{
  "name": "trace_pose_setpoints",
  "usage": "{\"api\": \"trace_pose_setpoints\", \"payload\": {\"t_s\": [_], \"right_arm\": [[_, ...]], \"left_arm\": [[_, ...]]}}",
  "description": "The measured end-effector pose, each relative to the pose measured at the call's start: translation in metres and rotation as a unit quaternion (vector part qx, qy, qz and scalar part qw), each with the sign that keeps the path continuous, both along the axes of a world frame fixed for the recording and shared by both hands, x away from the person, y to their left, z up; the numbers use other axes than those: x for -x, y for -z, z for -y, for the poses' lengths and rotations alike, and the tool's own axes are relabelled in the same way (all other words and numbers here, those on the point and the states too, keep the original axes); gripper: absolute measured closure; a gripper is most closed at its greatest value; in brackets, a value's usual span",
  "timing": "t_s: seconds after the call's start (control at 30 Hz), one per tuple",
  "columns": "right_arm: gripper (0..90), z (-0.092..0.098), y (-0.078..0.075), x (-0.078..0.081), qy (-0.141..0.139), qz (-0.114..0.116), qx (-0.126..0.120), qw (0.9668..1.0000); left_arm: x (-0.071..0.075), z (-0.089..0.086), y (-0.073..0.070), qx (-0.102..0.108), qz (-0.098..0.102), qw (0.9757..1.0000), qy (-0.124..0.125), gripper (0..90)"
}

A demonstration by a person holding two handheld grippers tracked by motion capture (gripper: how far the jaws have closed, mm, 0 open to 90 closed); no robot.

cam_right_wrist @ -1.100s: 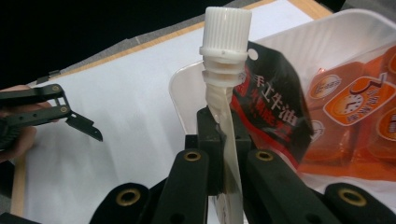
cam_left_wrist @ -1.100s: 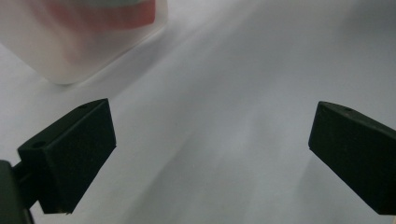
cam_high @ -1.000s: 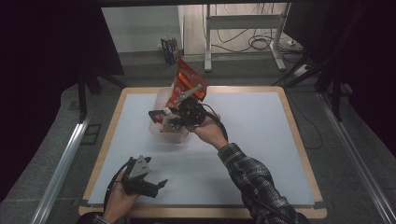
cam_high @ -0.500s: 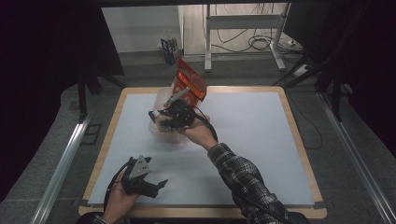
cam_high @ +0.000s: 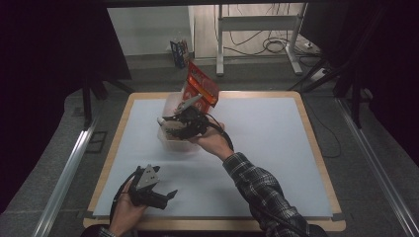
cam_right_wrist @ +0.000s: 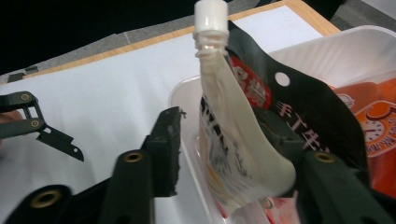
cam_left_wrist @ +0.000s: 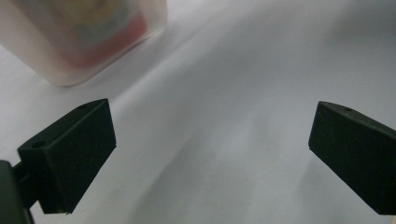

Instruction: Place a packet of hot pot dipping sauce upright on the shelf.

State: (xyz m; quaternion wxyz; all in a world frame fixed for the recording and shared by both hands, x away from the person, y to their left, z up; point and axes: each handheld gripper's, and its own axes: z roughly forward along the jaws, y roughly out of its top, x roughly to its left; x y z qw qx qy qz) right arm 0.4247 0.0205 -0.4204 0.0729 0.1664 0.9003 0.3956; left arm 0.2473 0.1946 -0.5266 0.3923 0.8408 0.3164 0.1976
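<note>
My right gripper (cam_high: 170,122) hovers over a translucent plastic bin (cam_high: 167,107) at the table's back left. Its jaws have just been opening. A white spouted pouch (cam_right_wrist: 233,140) with a black and red back stands between them in the bin (cam_right_wrist: 355,35). The pouch leans on the right jaw, and the left jaw is clear of it. An orange packet (cam_high: 200,86) sticks up from the bin's far side. My left gripper (cam_high: 165,195) rests open on the white table mat near the front left edge. Its jaws (cam_left_wrist: 210,154) are wide apart with nothing between them.
The white mat (cam_high: 276,138) covers a wood-edged table. The bin (cam_left_wrist: 84,42) with a red packet inside sits ahead of the left gripper. The left gripper's linkage (cam_right_wrist: 42,130) appears at the left of the right gripper view. Table legs and cables lie beyond the far edge.
The right hand has shifted a little to the left over the bin, and its jaws have spread apart from the pouch. The left hand has not moved.
</note>
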Motion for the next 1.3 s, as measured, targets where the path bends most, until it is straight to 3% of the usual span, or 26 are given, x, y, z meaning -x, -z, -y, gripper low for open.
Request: {"api": "trace_pose_setpoints", "payload": {"t_s": [0.4, 0.7, 1.3], "right_arm": [[31.9, 0.01, -0.003, 0.003, 0.004, 0.004, -0.001, 1.0], [26.7, 0.016, -0.003, 0.006, 0.005, 0.012, 0.007, 0.9999], [17.8, 0.04, -0.006, 0.011, 0.02, 0.009, -0.008, 0.9997]], "left_arm": [[0.0, 0.0, 0.0, 0.001, -0.001, 1.0, -0.001, 0.6], [0.0, 0.0, 0.0, 0.001, -0.001, 1.0, -0.002, 0.6], [0.0, 0.001, 0.0, -0.001, -0.001, 1.0, -0.001, 0.6]]}}
